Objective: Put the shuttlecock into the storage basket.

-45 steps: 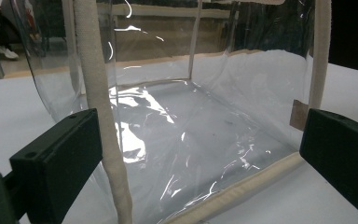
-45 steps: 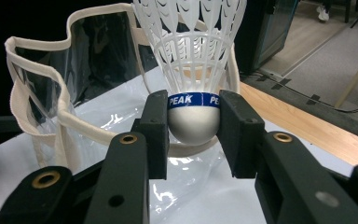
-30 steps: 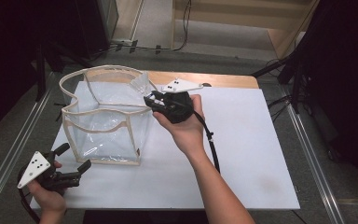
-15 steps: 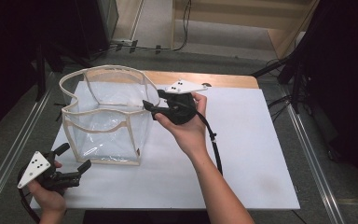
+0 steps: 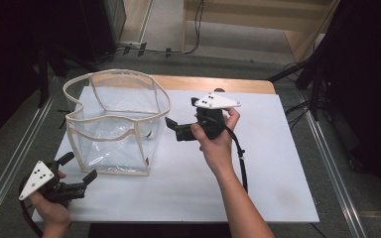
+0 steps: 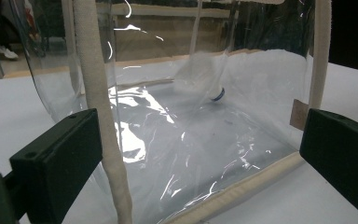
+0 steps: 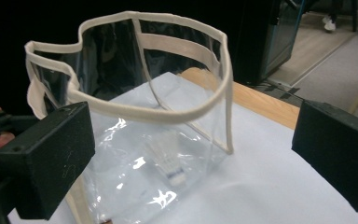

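- One clear plastic bag (image 5: 114, 124) with cream fabric trim stands upright and open-topped on the white table top (image 5: 278, 163), left of centre in the high view.
- One shuttlecock (image 7: 170, 168) lies inside the bag on its floor; white feathers, with a blue band at the cork end in the left gripper view (image 6: 205, 77).
- One small tan tag (image 6: 299, 113) sits on the bag's corner seam at the right of the left gripper view; no writing can be read on it. No brand or lettering is legible anywhere.
- Right gripper (image 5: 174, 128): one, held in the person's hand just right of the bag at mid-frame in the high view, clear of the rim. Its jaws have just been opening and stand wide apart, nothing between them.
- Left gripper (image 5: 79, 171): one, at the lower left of the high view, near the bag's front lower corner. Jaws apart; in its own view the bag's corner seam lies between them, but the pads are not pressing on it.
- Two grey three-cornered plates, one on each gripper; one cable (image 5: 239, 158) trails along the right forearm.
- One wooden strip (image 5: 213, 83) borders the far edge of the table top.
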A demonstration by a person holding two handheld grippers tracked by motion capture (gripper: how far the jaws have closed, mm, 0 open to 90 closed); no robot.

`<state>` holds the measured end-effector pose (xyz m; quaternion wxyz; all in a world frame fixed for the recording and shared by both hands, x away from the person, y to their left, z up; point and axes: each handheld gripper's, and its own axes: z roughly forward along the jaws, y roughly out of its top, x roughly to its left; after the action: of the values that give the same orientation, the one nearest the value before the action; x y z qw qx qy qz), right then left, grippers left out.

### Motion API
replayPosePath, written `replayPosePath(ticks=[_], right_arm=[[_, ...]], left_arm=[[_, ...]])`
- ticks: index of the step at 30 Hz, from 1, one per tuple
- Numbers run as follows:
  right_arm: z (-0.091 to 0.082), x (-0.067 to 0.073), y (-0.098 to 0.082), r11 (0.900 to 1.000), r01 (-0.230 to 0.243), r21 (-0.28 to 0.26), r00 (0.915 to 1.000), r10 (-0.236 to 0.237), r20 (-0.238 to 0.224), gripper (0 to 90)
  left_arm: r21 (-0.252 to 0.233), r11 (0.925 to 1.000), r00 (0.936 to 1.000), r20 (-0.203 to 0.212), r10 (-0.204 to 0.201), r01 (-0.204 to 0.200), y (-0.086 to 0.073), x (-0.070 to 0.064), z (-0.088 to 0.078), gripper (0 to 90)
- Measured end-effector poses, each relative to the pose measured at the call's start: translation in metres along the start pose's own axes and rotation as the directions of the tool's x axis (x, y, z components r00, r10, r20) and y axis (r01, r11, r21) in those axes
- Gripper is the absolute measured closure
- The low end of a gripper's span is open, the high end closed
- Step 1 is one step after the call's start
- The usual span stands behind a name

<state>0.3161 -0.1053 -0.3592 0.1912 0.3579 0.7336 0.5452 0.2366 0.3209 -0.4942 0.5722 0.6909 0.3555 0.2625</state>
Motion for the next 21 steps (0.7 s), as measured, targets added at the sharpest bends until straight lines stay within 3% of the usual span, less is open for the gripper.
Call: replayPosePath(ticks=[21], right_arm=[[-0.025, -0.019, -0.037, 1.000, 0.010, 0.005, 0.9984, -0.010, 0.056, 0.0]], left_arm=[[0.004, 1.0000, 1.0000, -0.003, 0.003, -0.003, 0.000, -0.001, 0.000, 0.0]])
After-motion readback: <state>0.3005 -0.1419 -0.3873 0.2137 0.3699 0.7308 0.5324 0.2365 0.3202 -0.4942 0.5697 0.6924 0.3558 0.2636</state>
